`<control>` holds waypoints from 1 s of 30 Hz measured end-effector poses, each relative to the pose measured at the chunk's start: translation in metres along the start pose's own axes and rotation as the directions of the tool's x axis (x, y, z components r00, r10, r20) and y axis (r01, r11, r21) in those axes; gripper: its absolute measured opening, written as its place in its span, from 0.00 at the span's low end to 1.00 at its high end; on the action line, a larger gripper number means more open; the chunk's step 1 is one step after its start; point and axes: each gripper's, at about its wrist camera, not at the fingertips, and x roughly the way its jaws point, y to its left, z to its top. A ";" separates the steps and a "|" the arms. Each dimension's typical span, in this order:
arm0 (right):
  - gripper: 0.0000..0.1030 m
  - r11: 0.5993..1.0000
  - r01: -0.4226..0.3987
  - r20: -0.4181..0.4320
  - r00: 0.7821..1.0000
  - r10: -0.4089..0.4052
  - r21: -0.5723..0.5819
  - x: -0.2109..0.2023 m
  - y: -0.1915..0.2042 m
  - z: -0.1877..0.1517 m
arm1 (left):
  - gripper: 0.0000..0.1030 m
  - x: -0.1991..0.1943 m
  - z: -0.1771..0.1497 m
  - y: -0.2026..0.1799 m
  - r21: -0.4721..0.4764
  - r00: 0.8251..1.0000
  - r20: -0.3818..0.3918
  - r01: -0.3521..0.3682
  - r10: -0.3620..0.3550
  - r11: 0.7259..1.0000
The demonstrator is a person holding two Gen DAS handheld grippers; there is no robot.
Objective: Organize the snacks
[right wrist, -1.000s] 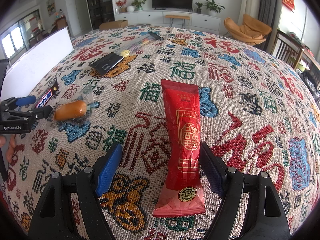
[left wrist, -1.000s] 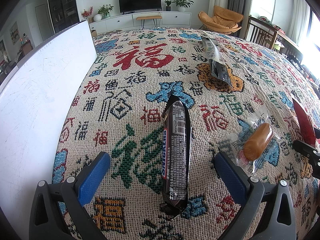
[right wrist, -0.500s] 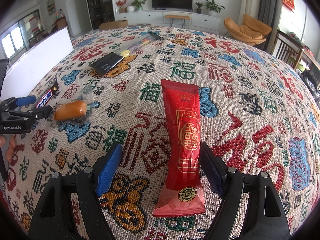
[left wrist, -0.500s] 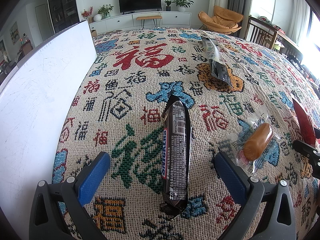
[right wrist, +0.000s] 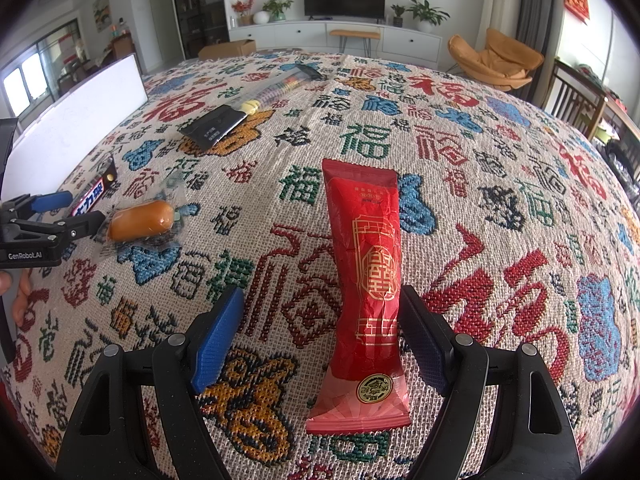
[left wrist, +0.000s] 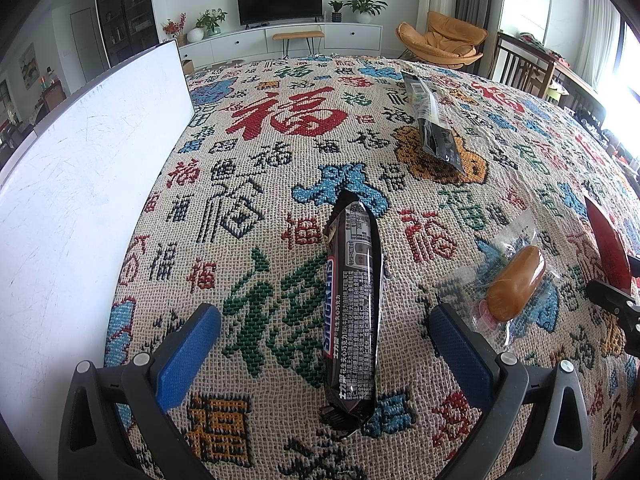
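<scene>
The left tongs (left wrist: 324,344) stand released, a dark chocolate bar (left wrist: 354,304) lying lengthwise between their blue pads without touching either. Just beyond their right pad lies a clear-wrapped sausage (left wrist: 514,282). The right tongs (right wrist: 320,336) are also released, a red snack packet (right wrist: 366,280) between them, close against the right pad. Everything rests on the patterned worktop (right wrist: 500,168).

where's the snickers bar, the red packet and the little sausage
snickers bar (left wrist: 352,312), left wrist view, middle of the dark wrapper.
red packet (right wrist: 370,276), right wrist view, middle of the wrapper by the gold emblem.
sausage (right wrist: 141,220), right wrist view, middle of the orange sausage inside its clear wrap.
</scene>
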 end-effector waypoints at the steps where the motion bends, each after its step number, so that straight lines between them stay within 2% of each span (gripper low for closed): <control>1: 0.78 1.000 -0.004 0.001 1.000 0.004 0.003 0.000 0.000 0.000 | 1.00 0.000 0.000 0.000 -0.001 1.000 0.000 0.001 -0.001 1.000; 3: 0.80 0.999 -0.039 0.007 0.999 0.039 0.030 -0.002 -0.005 0.000 | 1.00 0.000 0.001 0.000 0.004 1.000 -0.007 0.008 -0.008 1.000; 6: 0.80 0.973 -0.158 -0.012 0.987 0.162 0.166 -0.004 -0.026 0.007 | 1.00 0.003 0.009 0.002 0.034 0.996 -0.079 0.039 -0.037 0.999; 8: 0.79 0.926 -0.236 -0.057 0.963 0.263 0.294 -0.003 -0.044 0.015 | 1.00 0.003 0.012 0.001 0.047 0.990 -0.133 0.051 -0.044 0.998; 10: 0.79 0.858 -0.296 -0.097 0.925 0.367 0.420 0.003 -0.060 0.023 | 0.97 0.003 0.012 -0.003 0.049 0.987 -0.160 0.040 -0.032 0.998; 11: 0.79 0.828 -0.317 -0.120 0.903 0.412 0.462 0.007 -0.064 0.027 | 0.90 0.001 0.011 -0.006 0.050 0.987 -0.158 0.039 -0.030 0.998; 12: 0.77 0.819 -0.320 -0.149 0.888 0.434 0.477 0.011 -0.064 0.031 | 0.85 -0.002 0.011 -0.010 0.060 0.988 -0.150 0.041 -0.032 0.997; 13: 0.76 0.835 -0.310 -0.184 0.885 0.428 0.455 0.014 -0.061 0.036 | 0.71 -0.005 0.010 -0.014 0.075 0.990 -0.138 0.048 -0.037 0.996; 14: 0.75 0.861 -0.290 -0.209 0.892 0.402 0.419 0.015 -0.056 0.040 | 0.50 -0.009 0.009 -0.019 0.089 0.991 -0.124 0.062 -0.051 0.994; 15: 0.64 0.890 -0.264 -0.236 0.901 0.365 0.371 0.016 -0.048 0.044 | 0.37 -0.012 0.009 -0.021 0.099 0.992 -0.113 0.066 -0.055 0.993; 16: 0.35 0.913 -0.239 -0.264 0.905 0.333 0.330 0.018 -0.041 0.046 | 0.17 -0.015 0.008 -0.023 0.106 0.993 -0.105 0.065 -0.054 0.992; 18: 0.15 0.960 -0.147 -0.301 0.928 0.217 0.239 0.019 -0.030 0.047 | 0.17 -0.020 0.006 -0.022 0.088 0.989 -0.104 0.110 -0.101 0.990; 21: 0.14 0.945 -0.156 -0.277 0.931 0.238 0.287 0.005 -0.032 0.048 | 0.17 -0.051 -0.002 -0.011 0.028 0.981 -0.033 0.194 -0.193 0.981; 24: 0.14 0.940 -0.211 -0.213 0.939 0.271 0.267 -0.029 -0.014 0.061 | 0.17 -0.098 -0.004 0.011 -0.056 0.953 0.062 0.300 -0.297 0.952; 26: 0.14 0.921 -0.289 -0.171 0.925 0.339 0.262 -0.049 0.005 0.079 | 0.17 -0.139 -0.002 0.033 -0.097 0.933 0.142 0.344 -0.329 0.934; 28: 0.14 0.901 -0.375 -0.127 0.905 0.407 0.217 -0.073 0.043 0.106 | 0.17 -0.179 -0.001 0.063 -0.128 0.920 0.217 0.359 -0.327 0.924; 30: 0.14 0.869 -0.468 -0.092 0.869 0.486 0.161 -0.096 0.087 0.133 | 0.17 -0.215 0.001 0.099 -0.158 0.922 0.268 0.328 -0.279 0.931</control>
